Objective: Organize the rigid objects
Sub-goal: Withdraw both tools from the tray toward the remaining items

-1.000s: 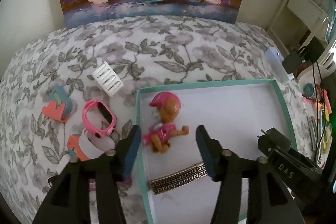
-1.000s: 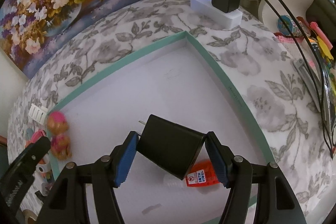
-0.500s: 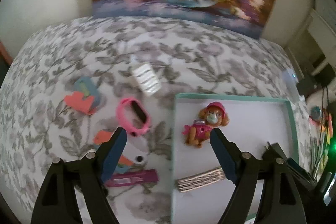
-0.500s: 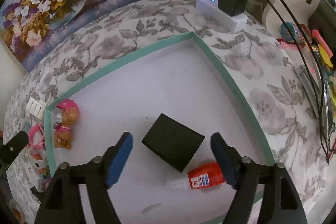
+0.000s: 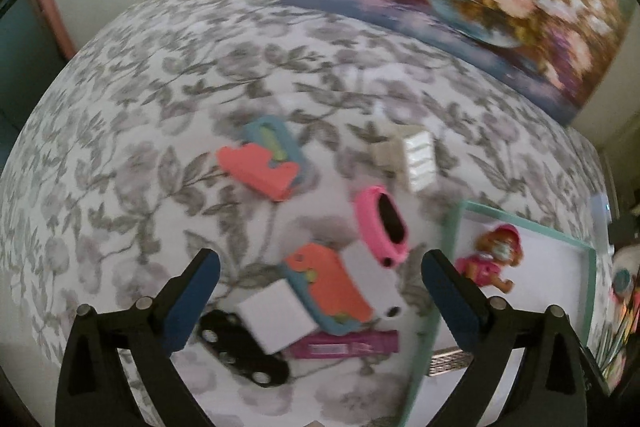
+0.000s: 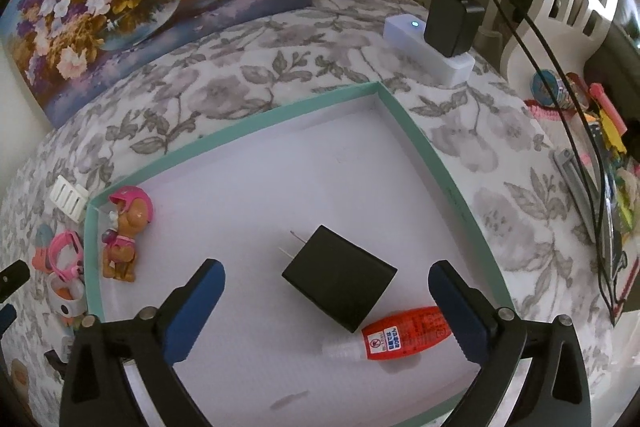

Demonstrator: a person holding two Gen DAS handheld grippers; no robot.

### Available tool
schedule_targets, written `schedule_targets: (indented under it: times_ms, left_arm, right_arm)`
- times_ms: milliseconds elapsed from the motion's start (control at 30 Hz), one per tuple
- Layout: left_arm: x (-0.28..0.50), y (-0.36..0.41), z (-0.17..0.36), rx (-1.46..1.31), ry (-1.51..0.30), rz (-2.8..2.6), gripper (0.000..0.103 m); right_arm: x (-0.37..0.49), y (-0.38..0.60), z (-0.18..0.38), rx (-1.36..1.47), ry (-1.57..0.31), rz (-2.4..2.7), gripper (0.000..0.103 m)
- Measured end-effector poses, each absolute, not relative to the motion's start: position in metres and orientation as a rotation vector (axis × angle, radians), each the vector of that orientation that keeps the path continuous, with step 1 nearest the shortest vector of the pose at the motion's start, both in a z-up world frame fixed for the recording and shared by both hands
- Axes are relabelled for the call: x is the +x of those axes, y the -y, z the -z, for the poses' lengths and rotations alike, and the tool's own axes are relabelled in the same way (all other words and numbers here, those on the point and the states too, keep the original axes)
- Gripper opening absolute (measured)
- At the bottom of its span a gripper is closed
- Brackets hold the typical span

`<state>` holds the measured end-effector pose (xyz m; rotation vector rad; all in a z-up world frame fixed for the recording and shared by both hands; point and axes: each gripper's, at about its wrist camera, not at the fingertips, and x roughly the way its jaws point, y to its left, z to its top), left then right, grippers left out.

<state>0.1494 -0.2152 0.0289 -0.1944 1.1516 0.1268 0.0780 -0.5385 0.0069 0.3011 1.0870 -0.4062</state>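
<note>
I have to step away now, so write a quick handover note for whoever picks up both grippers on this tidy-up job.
Left gripper: open, empty, above the loose pile on the floral cloth.
Right gripper: open, empty, above the teal tray.
Done, in the tray: black charger, red glue bottle, toy dog, patterned bar.
Left, outside it: pink watch, two orange-and-teal pieces, white vent block, white box, black strip, purple pack.
</note>
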Motion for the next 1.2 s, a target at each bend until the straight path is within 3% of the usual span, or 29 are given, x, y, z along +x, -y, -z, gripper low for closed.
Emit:
schedule_targets:
  times_ms: [667,967,1200]
  left_arm:
    - [0.11,0.098,-0.095,-0.402,-0.915,-0.32,0.101]
    - [0.097,0.058,-0.094,-0.407,-0.919,-0.375,0.101]
    - [0.102,0.054,-0.064,-0.405,-1.033,-0.339,0.101]
  right_arm:
    - [0.091,0.421,-0.052,0.212,-0.991,0.126,0.103]
    - [0.093,0.35,-0.05,0.192,-1.039,-0.062,0.103]
    - [0.096,0.324,-0.032,0.178,-1.108,-0.104,0.103]
